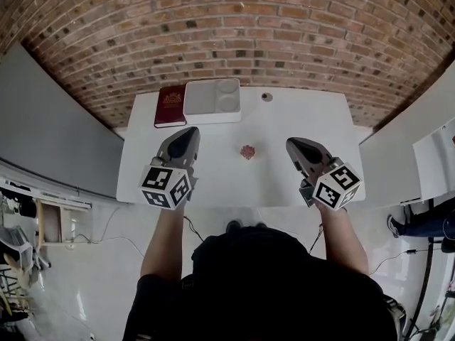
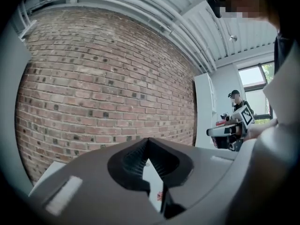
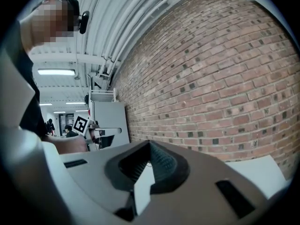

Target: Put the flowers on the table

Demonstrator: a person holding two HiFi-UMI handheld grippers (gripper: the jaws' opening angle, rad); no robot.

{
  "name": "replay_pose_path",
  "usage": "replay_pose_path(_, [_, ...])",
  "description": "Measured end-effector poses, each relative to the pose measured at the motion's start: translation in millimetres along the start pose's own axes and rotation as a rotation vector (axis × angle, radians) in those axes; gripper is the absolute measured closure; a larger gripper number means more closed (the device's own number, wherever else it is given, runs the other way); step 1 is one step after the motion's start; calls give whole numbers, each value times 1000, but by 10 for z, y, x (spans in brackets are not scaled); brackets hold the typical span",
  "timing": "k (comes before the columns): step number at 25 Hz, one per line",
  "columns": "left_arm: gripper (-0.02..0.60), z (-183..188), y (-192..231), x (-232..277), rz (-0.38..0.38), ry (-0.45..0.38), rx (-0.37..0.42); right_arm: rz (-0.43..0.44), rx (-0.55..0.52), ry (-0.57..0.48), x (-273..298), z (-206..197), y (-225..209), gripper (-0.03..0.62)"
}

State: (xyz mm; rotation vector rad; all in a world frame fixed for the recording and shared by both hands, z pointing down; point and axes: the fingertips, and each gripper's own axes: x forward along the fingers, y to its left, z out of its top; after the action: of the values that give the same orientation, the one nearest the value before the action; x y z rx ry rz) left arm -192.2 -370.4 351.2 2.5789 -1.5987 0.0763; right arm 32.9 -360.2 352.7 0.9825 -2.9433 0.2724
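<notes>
A: Where was the flower (image 1: 247, 151)?

B: It lay on the white table (image 1: 313, 119), near the table's middle. It was small and reddish, and nothing touched it.

A: And the left gripper (image 1: 190, 131)?

B: It hung over the near left part of the table, tips pointing toward the table's far edge. Its jaws were pressed together at the tips, and nothing was caught between them.

A: The right gripper (image 1: 291, 143)?

B: It was the same, over the near right part of the table. Its own view showed the ribbed pads (image 3: 161, 161) meeting at the tip, with only bare tabletop visible in the hollow behind the tips. It held nothing.

A: So the flower sat clear of both?

B: Yes, on the tabletop between the two, apart from each.

A: What else was on the table?

B: A dark red book (image 1: 170, 106) lay at the table's far left corner. A white tray (image 1: 212, 100) lay just beside it along the far edge. A small round thing (image 1: 266, 96) lay farther right on that same edge; I could not tell what it was.

A: And past the table?

B: A brick wall (image 1: 227, 27) rose behind the table's far edge.
</notes>
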Motion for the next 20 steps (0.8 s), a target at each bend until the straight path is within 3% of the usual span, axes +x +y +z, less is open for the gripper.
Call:
replay_pose_path(6, [572, -16, -44, 91, 19, 21, -3, -8, -71, -77, -106, 225, -29, 585])
replay_pose_path(12, [572, -38, -129, 140, -17, 29, 1, 2, -79, -62, -138, 161, -16, 585])
replay_pose_path(20, [572, -79, -126, 168, -3, 45, 0, 21, -81, -55, -130, 157, 20, 585])
